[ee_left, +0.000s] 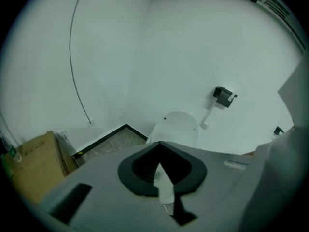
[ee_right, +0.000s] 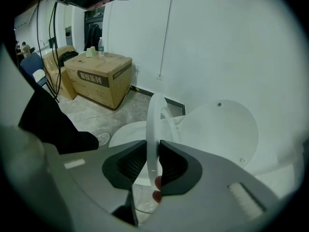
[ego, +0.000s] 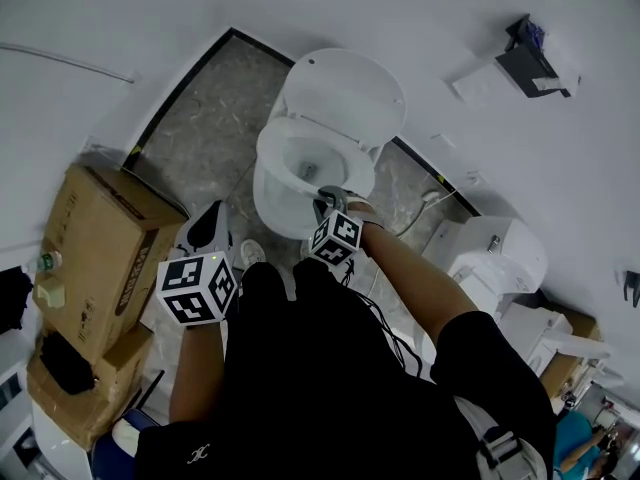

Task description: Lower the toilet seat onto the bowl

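The right tool (ee_right: 153, 143) grips the front edge of a white plastic oval toilet seat (ee_right: 154, 115), its two grey padded jaws closed against both faces of the rim. The seat stands partway down, tilted between the raised white rounded lid (ee_right: 222, 129) behind it and the white ceramic bowl (ee_right: 123, 132) beneath. The left tool (ee_left: 159, 144) hangs near the person's left side, well apart from the toilet, jaw tips together and holding nothing. A large brown cardboard box (ego: 100, 238) sits left of the toilet on the grey marbled tile floor (ego: 205, 118), and a black paper holder (ego: 530, 58) is mounted on the white wall.
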`<state>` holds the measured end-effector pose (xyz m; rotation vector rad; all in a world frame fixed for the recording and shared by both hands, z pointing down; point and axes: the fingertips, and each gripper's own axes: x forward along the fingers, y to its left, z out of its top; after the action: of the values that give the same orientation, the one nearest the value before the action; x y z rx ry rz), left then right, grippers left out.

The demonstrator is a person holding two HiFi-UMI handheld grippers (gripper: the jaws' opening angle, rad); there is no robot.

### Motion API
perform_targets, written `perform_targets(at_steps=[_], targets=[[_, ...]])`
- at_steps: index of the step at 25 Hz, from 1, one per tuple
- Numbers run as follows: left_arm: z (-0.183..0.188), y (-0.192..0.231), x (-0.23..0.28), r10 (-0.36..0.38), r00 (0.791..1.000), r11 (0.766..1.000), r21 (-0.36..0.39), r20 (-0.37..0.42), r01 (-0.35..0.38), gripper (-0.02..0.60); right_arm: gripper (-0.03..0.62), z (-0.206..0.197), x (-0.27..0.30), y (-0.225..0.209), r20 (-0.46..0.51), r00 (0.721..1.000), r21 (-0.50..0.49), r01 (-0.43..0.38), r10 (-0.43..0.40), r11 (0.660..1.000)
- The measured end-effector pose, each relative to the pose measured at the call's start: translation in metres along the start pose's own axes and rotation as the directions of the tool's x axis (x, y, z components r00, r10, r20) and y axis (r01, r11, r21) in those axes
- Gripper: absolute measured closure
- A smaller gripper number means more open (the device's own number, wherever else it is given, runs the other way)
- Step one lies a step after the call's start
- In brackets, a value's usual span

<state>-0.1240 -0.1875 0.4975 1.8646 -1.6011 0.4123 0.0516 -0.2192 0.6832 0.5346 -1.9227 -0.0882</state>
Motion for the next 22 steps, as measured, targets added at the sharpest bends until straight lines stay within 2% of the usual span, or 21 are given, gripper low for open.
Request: perform_targets(at_steps=[9, 15, 18, 22], targets=[[-0.009, 0.014, 0.030, -0.059, 0.996, 0.998, 0.027, -0.071, 0.061, 0.572, 0.480, -0.011, 0.027, 0.053, -0.066, 0.994, 0.008, -0.087, 0.087, 0.996], [-0.020, 0.020, 0.043, -0.111, 0.988, 0.992, 0.040, -0.111, 0.116, 0.573, 0.465, -0.026, 0.054, 0.097, -0.137, 0.984, -0.002, -0.115, 0.114, 0.993], [-0.028, 0.025, 0.049, -0.137, 0.981, 0.988, 0.058, -0.139, 0.146, 0.573, 0.464, -0.030, 0.066, 0.113, -0.178, 0.979, -0.038, -0.104, 0.096, 0.994], [-0.043, 0.036, 0.058, -0.163, 0.970, 0.981, 0.075, -0.183, 0.179, 0.572, 0.457, -0.038, 0.086, 0.135, -0.224, 0.968, -0.029, -0.121, 0.111, 0.992]])
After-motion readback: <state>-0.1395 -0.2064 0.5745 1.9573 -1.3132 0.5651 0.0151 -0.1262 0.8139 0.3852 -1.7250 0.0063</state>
